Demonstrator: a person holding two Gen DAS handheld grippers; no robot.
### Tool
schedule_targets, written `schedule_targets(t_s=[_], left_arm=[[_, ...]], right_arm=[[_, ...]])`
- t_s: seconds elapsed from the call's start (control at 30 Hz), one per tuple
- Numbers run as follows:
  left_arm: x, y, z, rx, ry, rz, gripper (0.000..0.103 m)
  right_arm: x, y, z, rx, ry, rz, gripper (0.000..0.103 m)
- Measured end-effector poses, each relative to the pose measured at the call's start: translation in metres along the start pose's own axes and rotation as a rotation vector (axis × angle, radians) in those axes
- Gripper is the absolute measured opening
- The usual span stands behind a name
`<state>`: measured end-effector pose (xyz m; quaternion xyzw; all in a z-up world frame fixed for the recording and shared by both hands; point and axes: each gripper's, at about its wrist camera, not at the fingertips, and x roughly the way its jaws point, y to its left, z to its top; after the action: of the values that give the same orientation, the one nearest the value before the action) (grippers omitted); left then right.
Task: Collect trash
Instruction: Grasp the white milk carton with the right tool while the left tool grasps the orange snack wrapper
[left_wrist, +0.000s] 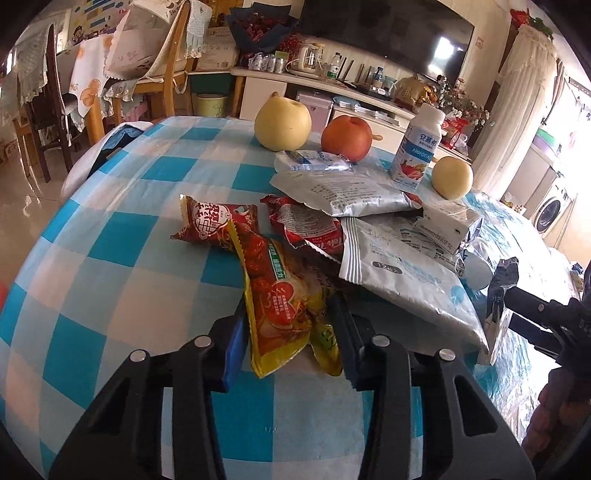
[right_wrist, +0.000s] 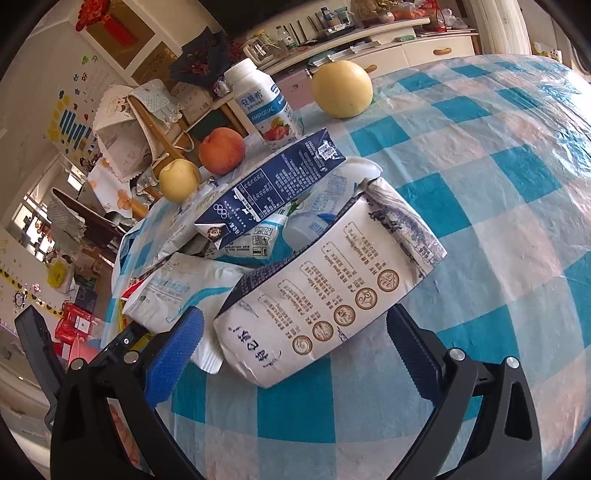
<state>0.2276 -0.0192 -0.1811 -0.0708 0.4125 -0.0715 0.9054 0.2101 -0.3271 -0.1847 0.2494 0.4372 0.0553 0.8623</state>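
Observation:
Trash is heaped on a table with a blue-and-white checked cloth (left_wrist: 122, 236). A red and yellow snack wrapper (left_wrist: 273, 280) lies flat between the fingers of my left gripper (left_wrist: 290, 306), which is open and straddles it closely. Beyond it lie a red wrapper (left_wrist: 214, 221) and silver pouches (left_wrist: 399, 280). My right gripper (right_wrist: 295, 314) is open wide around a crushed white milk carton (right_wrist: 325, 295) that rests on the cloth. Behind that carton a dark blue carton (right_wrist: 269, 188) lies on the pile. One right-gripper finger (left_wrist: 535, 306) shows at the right of the left wrist view.
Two yellow pears (left_wrist: 282, 125) (left_wrist: 452, 177), a red apple (left_wrist: 345, 138) and an upright yogurt bottle (left_wrist: 417, 147) stand behind the pile. The table edge curves away on the left. Chairs (left_wrist: 162, 74) and a low cabinet (left_wrist: 332, 88) are beyond it.

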Motion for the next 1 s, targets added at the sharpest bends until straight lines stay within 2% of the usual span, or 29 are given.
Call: schedule_targets(t_s=[0.13,0.27,0.3,0.33,0.47,0.6,0.83,1.0], left_arm=[[-0.002,0.004,0.002,-0.02,-0.003,-0.024,0.035],[-0.003,0.011,0.003,-0.04,-0.001,-0.044,0.033],[-0.004,0.013,0.003,-0.045,-0.001,-0.048,0.032],[-0.004,0.015,0.004,-0.05,-0.001,-0.052,0.032],[-0.006,0.021,0.004,-0.077,-0.001,-0.072,0.029],[-0.011,0.03,0.004,-0.1,-0.009,-0.086,0.022],[-0.023,0.046,0.005,-0.15,-0.023,-0.12,0.014],[-0.031,0.055,0.005,-0.172,-0.035,-0.136,0.012]], right_arm=[[0.009,0.0,0.008,0.016,-0.013,-0.033,0.098],[0.02,0.008,0.014,-0.039,-0.023,-0.098,0.097],[0.021,0.009,0.014,-0.047,-0.025,-0.111,0.087],[0.023,0.009,0.015,-0.052,-0.023,-0.117,0.083],[0.021,0.012,0.013,-0.08,-0.025,-0.134,0.077],[0.019,0.012,0.015,-0.081,-0.023,-0.13,0.07],[0.013,0.011,0.011,-0.083,-0.025,-0.114,0.067],[0.0,0.011,0.009,-0.086,-0.057,-0.103,0.066]])
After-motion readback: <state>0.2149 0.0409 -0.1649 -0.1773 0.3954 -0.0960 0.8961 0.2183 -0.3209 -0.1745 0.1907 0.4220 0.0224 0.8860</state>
